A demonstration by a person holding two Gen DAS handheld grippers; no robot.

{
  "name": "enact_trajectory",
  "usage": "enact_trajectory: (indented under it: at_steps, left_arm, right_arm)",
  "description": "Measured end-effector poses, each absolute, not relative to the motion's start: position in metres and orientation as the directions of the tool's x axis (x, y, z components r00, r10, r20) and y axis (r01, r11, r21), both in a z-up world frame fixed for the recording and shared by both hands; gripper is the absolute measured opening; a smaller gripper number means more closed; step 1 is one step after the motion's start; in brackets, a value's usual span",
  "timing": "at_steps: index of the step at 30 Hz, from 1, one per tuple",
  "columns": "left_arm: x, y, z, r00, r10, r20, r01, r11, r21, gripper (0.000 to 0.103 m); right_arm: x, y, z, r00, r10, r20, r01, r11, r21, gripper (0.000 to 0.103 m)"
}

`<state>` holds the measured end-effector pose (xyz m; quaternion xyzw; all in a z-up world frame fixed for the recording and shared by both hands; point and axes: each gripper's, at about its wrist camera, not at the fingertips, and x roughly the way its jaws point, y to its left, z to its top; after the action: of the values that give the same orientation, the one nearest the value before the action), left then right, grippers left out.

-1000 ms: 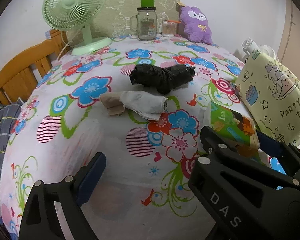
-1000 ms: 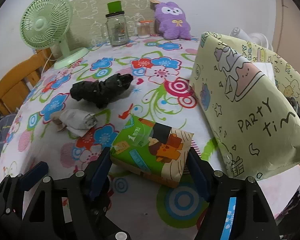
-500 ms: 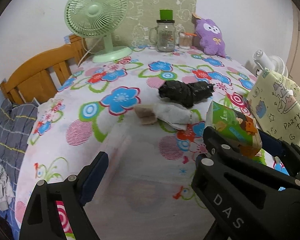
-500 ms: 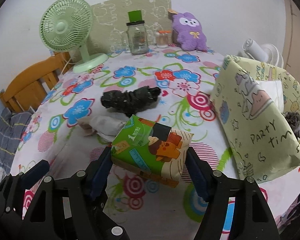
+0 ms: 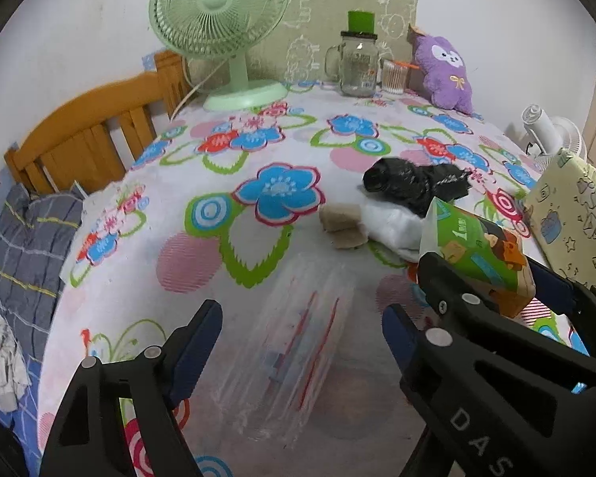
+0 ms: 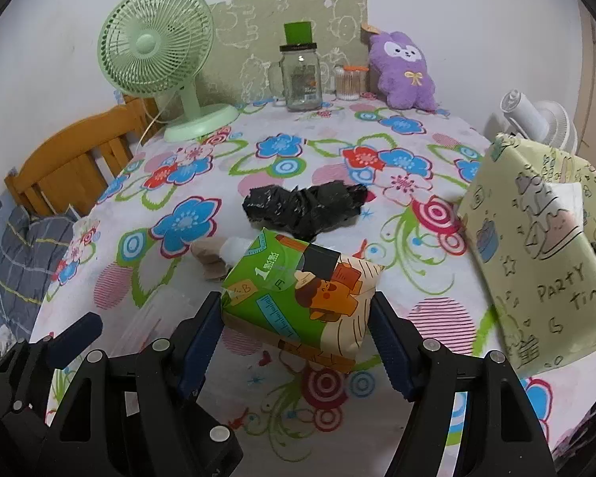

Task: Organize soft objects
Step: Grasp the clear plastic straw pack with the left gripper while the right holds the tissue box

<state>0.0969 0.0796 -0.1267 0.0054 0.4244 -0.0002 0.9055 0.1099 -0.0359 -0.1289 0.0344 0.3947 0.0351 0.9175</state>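
On the floral cloth (image 6: 377, 139): 1 black bundle (image 6: 304, 208), 1 white bundle (image 5: 393, 226), 2 fans (image 6: 155, 47).

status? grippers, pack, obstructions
Right gripper shut on tissue pack, lifted off the table. Left gripper open, jaws just closing, empty. Yellow bag right; path unobstructed.

White wall (image 6: 476, 8), wooden headboard (image 5: 87, 135), floral-clothed table (image 5: 258, 167)

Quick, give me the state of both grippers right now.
Left gripper: open, jaws just been closing, pads pressing on nothing.
Right gripper: shut on the green tissue pack.
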Motion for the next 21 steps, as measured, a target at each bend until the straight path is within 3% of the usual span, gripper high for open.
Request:
enact_trajectory:
  at_steps: [9,19,21]
  left_arm:
    - [0.098,0.086,-0.140,0.608,-0.036,-0.793,0.003,0.999,-0.043,0.067]
    - [0.092,0.079,-0.136,0.611,-0.055,-0.790,0.008,0.998,-0.063,0.028]
    - [0.090,0.075,-0.134,0.614,-0.056,-0.788,0.013,0.998,-0.060,0.026]
  right_arm:
    - [0.113,-0.028,-0.139,0.667,0.080,-0.741,-0.046,0.997,0.067,0.074]
    - [0.110,-0.033,-0.139,0.670,0.084,-0.738,-0.039,0.996,0.077,0.075]
    - [0.109,-0.036,-0.138,0.672,0.083,-0.736,-0.036,0.996,0.080,0.075]
